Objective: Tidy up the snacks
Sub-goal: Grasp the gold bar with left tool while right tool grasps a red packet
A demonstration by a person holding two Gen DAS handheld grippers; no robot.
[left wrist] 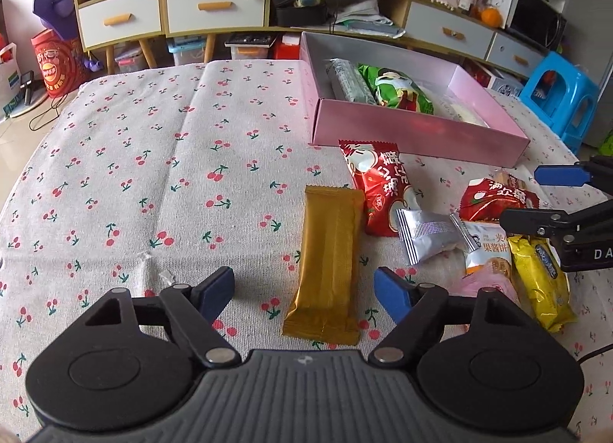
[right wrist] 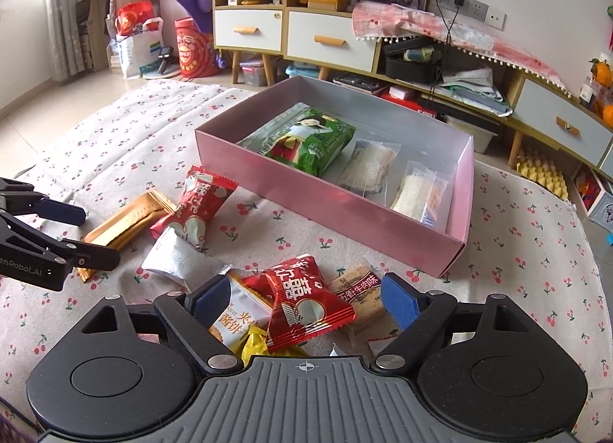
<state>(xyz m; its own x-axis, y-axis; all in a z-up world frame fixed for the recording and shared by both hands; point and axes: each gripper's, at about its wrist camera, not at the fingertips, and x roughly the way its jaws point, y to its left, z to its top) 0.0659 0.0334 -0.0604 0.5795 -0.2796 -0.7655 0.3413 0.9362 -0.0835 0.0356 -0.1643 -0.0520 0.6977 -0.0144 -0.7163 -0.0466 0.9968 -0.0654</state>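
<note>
On the cherry-print cloth, a gold bar wrapper (left wrist: 329,263) lies lengthwise between the fingers of my left gripper (left wrist: 304,290). The pads stand apart from it, open. My right gripper (right wrist: 304,299) is open over a heap of packets: a red candy pack (right wrist: 306,305) sits between its fingers, with a white-orange pack (right wrist: 237,316), a brown pack (right wrist: 360,293) and a yellow one (right wrist: 256,343) around it. A second red pack (right wrist: 199,205) and a silver pack (right wrist: 180,255) lie between the two grippers. Behind them, the pink box (right wrist: 325,198) holds a green pack (right wrist: 310,144) and clear packets.
The left gripper (right wrist: 82,234) appears at the left edge of the right wrist view, beside the gold bar (right wrist: 126,221). A low cabinet with drawers (left wrist: 214,10) runs behind the table, and a blue stool (left wrist: 555,94) stands at the right. The cloth (left wrist: 153,159) stretches left of the box.
</note>
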